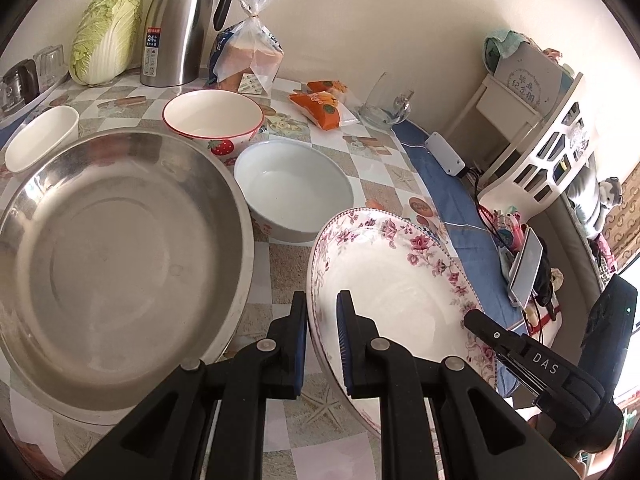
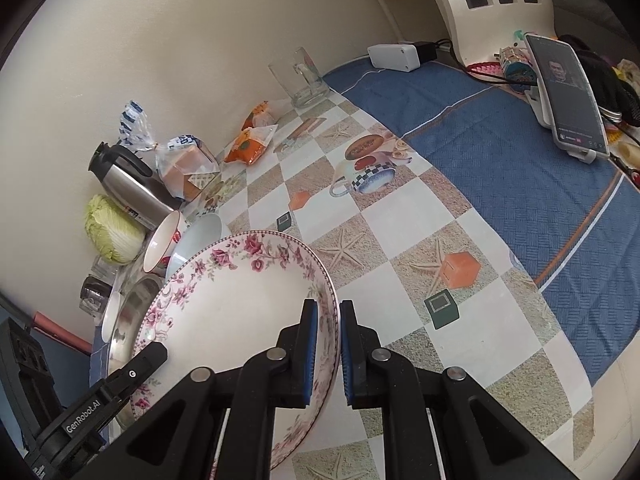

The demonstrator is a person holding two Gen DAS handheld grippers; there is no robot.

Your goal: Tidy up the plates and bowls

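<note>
1. Right now my left gripper (image 1: 322, 344) is clamped narrow on the near rim of the floral plate (image 1: 396, 292), one pad inside and one outside.
2. My right gripper (image 2: 329, 354) pinches the opposite rim of that plate the same way, so it hangs tilted between the two, off the checked tablecloth (image 2: 400, 216).
3. Just left of my left gripper sits the steel basin (image 1: 116, 264).
4. Ahead of it are the white bowl (image 1: 294, 188) and, beyond, the strawberry bowl (image 1: 214, 118).
</note>
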